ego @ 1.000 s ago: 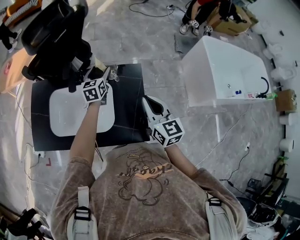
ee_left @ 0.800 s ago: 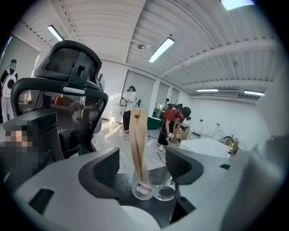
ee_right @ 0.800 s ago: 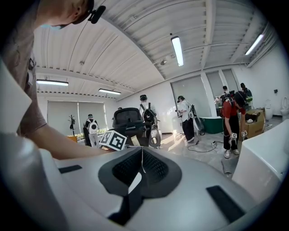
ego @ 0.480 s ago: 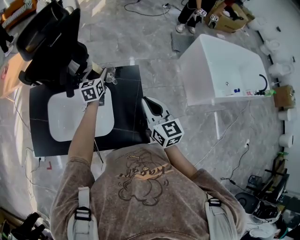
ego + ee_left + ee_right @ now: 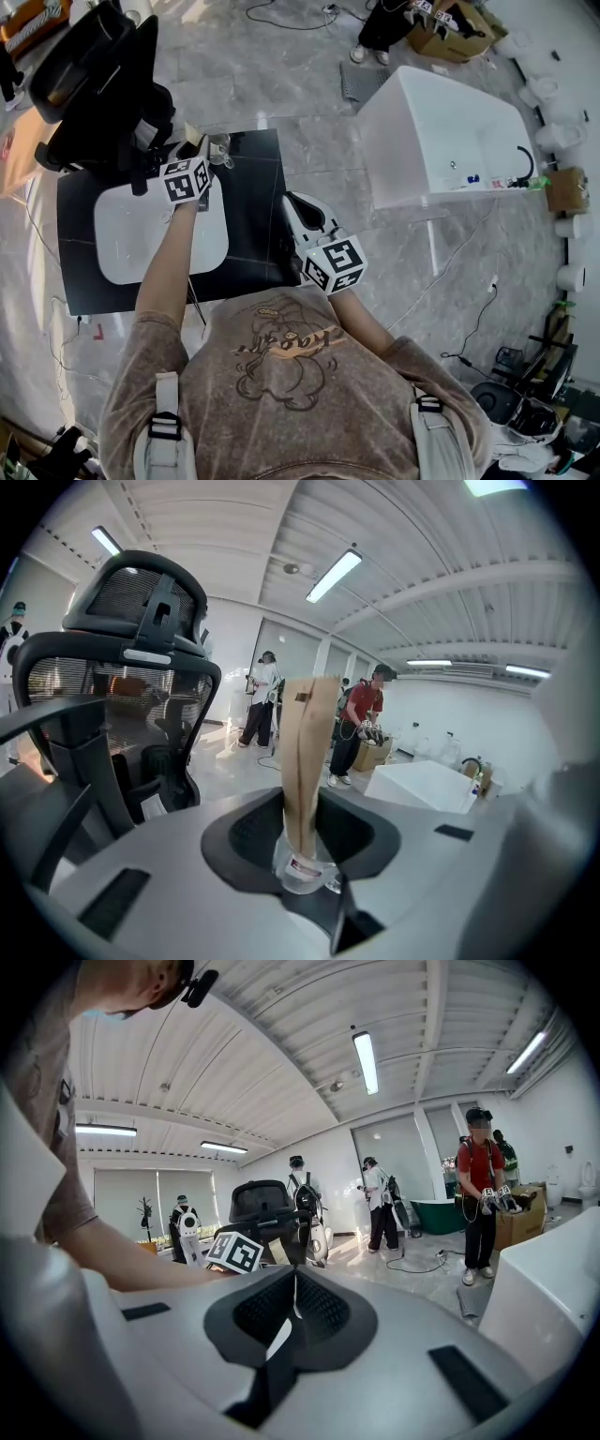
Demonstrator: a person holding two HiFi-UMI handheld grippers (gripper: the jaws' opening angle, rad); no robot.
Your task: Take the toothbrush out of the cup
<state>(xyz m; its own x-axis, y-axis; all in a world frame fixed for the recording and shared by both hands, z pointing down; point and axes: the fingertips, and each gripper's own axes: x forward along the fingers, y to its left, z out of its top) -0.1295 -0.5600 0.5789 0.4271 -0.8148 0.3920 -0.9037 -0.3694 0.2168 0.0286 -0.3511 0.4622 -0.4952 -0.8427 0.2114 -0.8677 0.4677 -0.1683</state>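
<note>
Left gripper (image 5: 302,841) on upright toothbrush (image 5: 305,752) in cup (image 5: 305,878)
Jaws have just been closing and now pinch it; pull goes straight up. Right gripper (image 5: 293,1312) shut, empty, farther off.

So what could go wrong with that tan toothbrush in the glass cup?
The jaws of the left gripper have just been closing and seem to pinch the tan flat toothbrush low, near the clear glass cup. Pulled crooked, it might drag or tip the cup, which stands near the far edge of the black table. The toothbrush could also slip free.
</note>
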